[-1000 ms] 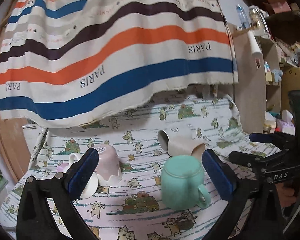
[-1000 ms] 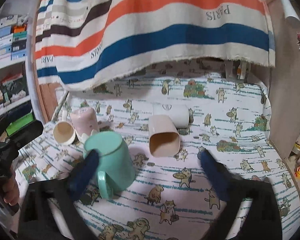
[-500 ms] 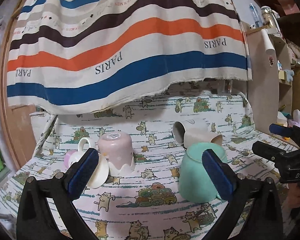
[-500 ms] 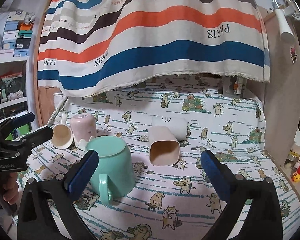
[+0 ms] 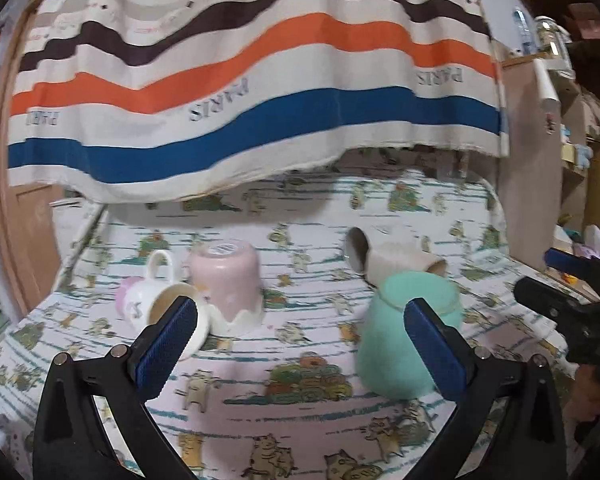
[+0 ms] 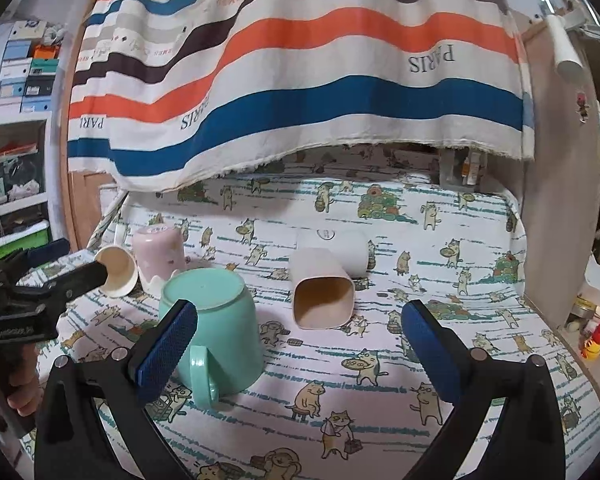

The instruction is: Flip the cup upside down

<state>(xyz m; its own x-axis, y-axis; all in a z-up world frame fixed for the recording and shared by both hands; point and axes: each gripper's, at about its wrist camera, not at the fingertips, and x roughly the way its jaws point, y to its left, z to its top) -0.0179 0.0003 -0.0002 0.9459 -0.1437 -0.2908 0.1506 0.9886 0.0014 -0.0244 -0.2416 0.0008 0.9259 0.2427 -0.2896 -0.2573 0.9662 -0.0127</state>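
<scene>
The mint-green ceramic mug (image 6: 212, 328) stands upside down on the cat-print tablecloth (image 6: 440, 280), lower left of the right view; both the left gripper (image 5: 300, 344) and right gripper (image 6: 298, 346) hover wide open, empty

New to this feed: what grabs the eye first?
The striped PARIS cloth hanging across the back dominates. Below it, on the cat-print cover, a mint mug stands upside down near the open right tool, with a beige square cup lying on its side just beyond.
</scene>
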